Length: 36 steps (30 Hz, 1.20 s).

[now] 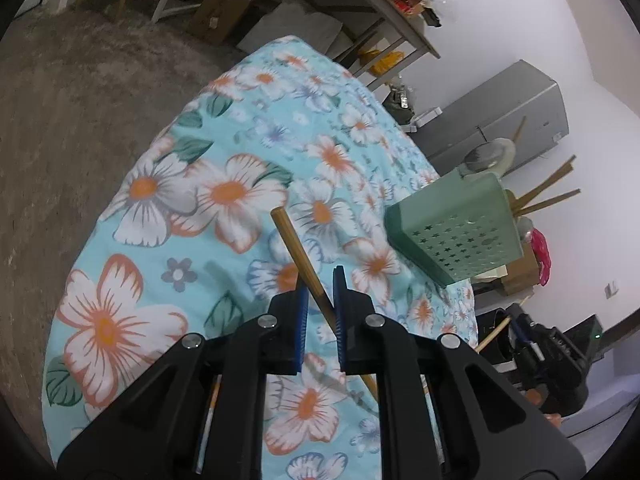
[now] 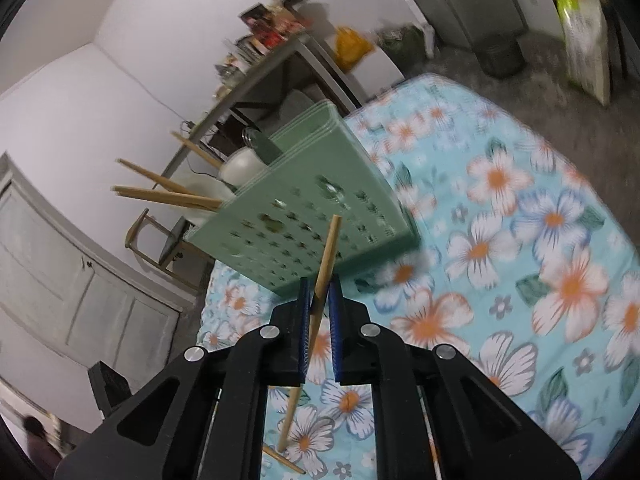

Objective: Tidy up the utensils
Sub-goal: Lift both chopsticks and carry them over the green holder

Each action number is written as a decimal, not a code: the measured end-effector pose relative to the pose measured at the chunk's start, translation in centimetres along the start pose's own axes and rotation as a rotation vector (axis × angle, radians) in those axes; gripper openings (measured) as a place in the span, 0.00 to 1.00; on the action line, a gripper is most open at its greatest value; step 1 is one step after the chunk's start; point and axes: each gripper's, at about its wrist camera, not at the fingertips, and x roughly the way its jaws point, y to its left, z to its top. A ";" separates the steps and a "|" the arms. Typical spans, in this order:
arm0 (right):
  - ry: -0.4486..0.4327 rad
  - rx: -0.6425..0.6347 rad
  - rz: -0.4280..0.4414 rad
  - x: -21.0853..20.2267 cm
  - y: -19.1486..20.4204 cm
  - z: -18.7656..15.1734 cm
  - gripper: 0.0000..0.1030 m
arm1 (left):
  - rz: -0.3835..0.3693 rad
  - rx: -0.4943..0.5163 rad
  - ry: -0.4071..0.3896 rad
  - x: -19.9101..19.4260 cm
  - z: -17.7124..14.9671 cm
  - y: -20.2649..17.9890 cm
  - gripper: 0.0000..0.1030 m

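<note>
My left gripper (image 1: 322,286) is shut on a wooden chopstick (image 1: 294,242) that slants up to the left above the floral cloth. A green perforated utensil holder (image 1: 456,232) stands to its right, with several chopsticks (image 1: 548,190) and spoons sticking out of it. My right gripper (image 2: 320,290) is shut on another chopstick (image 2: 330,240), held just in front of the green holder (image 2: 304,216), its upper tip over the holder's wall. In that holder are chopsticks (image 2: 168,196) and a white spoon (image 2: 240,168). One more chopstick end (image 2: 284,460) shows low in the right wrist view.
The table wears a blue floral cloth (image 1: 224,184) whose edge drops to a brown carpet (image 1: 72,112) on the left. Beyond the holder stand a grey cabinet (image 1: 496,120) and a cluttered side table (image 2: 260,68). The right gripper's black body (image 1: 536,348) shows at the lower right.
</note>
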 end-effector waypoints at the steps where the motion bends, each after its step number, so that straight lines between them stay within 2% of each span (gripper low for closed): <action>1: -0.014 -0.023 -0.003 -0.5 0.5 0.1 0.07 | -0.003 0.005 -0.006 -0.2 0.0 -0.3 0.10; 8: -0.098 -0.166 -0.033 -3.3 3.1 0.2 0.06 | -0.040 0.052 -0.042 -1.9 0.2 -2.3 0.08; 16: -0.159 -0.254 -0.062 -4.9 5.0 -0.1 0.06 | -0.065 0.124 -0.079 -3.3 -0.1 -5.1 0.06; 30: -0.230 -0.265 -0.044 -8.1 4.2 -0.2 0.06 | -0.056 0.264 -0.153 -5.3 -1.0 -9.7 0.04; 34: -0.252 -0.257 -0.042 -9.0 3.6 -0.2 0.06 | -0.065 0.311 -0.179 -5.9 -0.8 -11.7 0.04; 36: -0.256 -0.247 -0.038 -9.3 3.2 -0.1 0.06 | -0.096 0.340 -0.188 -6.3 -0.4 -13.3 0.04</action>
